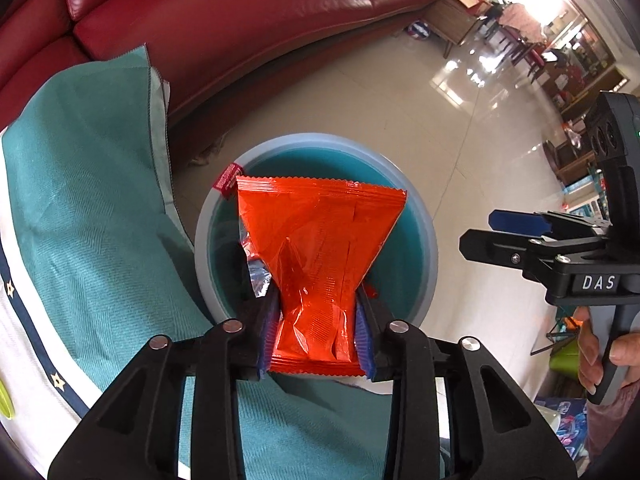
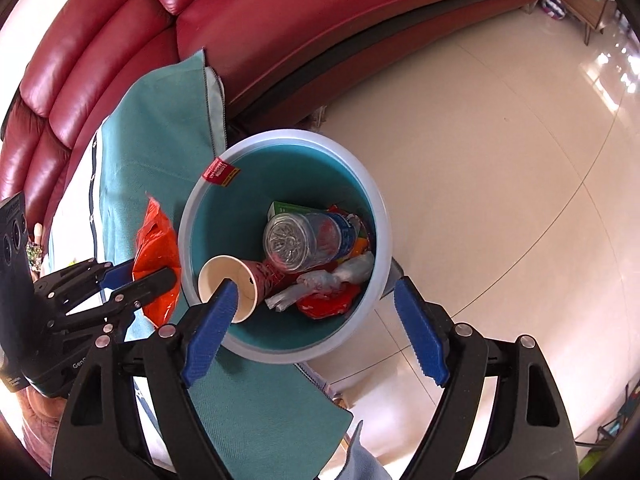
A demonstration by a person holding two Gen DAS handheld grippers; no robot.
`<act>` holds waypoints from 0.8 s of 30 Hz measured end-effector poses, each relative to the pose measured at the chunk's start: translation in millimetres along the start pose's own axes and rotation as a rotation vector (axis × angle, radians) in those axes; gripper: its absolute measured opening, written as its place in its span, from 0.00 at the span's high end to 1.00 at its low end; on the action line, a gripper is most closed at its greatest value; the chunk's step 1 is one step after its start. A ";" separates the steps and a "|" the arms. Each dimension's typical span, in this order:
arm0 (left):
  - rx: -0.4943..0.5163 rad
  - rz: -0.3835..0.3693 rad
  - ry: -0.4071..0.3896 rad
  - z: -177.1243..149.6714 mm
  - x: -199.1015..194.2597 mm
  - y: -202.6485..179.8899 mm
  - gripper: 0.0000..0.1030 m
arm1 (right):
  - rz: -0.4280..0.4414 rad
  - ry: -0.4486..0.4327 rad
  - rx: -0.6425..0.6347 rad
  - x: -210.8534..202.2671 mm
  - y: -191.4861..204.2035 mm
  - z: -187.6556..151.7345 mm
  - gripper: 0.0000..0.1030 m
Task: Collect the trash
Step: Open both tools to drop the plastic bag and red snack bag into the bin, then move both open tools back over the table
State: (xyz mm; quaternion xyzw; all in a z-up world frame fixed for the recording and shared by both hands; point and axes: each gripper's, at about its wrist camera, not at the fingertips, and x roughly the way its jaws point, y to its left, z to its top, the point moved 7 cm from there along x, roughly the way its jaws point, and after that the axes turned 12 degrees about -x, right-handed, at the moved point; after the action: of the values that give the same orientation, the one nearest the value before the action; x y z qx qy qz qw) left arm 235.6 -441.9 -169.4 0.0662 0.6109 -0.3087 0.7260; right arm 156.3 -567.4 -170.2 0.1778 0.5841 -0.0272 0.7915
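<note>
My left gripper (image 1: 316, 298) is shut on an orange snack wrapper (image 1: 320, 232), pinching it at its waist just above the round teal bin (image 1: 424, 216). From the right wrist view the same wrapper (image 2: 156, 240) hangs beside the bin's left rim (image 2: 376, 208), held in the left gripper (image 2: 160, 270). My right gripper (image 2: 315, 284) stands open over the bin with nothing between its blue pads. Inside the bin lie a paper cup (image 2: 216, 276), a clear plastic bottle (image 2: 300, 240), a green box and crumpled wrappers. The right gripper (image 1: 476, 230) also shows at the right, held in a hand.
A teal cloth (image 2: 160, 140) covers the table beside the bin. A red leather sofa (image 2: 320, 20) runs behind both. Glossy beige floor tiles (image 2: 500, 160) spread to the right. A red tag (image 2: 219, 172) hangs on the bin's rim.
</note>
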 end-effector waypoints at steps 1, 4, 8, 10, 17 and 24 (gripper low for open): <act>-0.002 0.007 -0.006 2.0 0.2 -0.4 0.47 | -0.003 0.001 0.002 0.1 -1.1 0.2 0.26; -0.010 0.003 -0.016 2.7 -2.5 -1.3 0.33 | -0.013 0.008 0.007 0.8 -2.6 0.7 0.26; -0.014 0.018 -0.032 -2.1 -9.7 3.2 0.13 | -0.018 0.017 0.004 2.9 -0.4 0.8 0.26; -0.021 0.018 -0.038 -4.8 -13.5 7.0 0.11 | -0.020 0.020 0.001 3.9 2.6 1.2 0.26; -0.036 0.011 -0.029 -21.5 -23.2 17.6 0.10 | -0.029 0.021 0.001 2.4 13.5 -0.8 0.21; -0.041 0.001 -0.054 -34.9 -40.8 26.2 0.09 | -0.042 0.029 -0.009 -5.1 28.4 -8.0 0.21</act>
State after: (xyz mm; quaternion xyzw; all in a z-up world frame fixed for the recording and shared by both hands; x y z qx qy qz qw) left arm 217.4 -389.5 -147.4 0.0431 0.5973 -0.2974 0.7436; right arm 154.5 -539.3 -160.4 0.1625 0.5992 -0.0385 0.7830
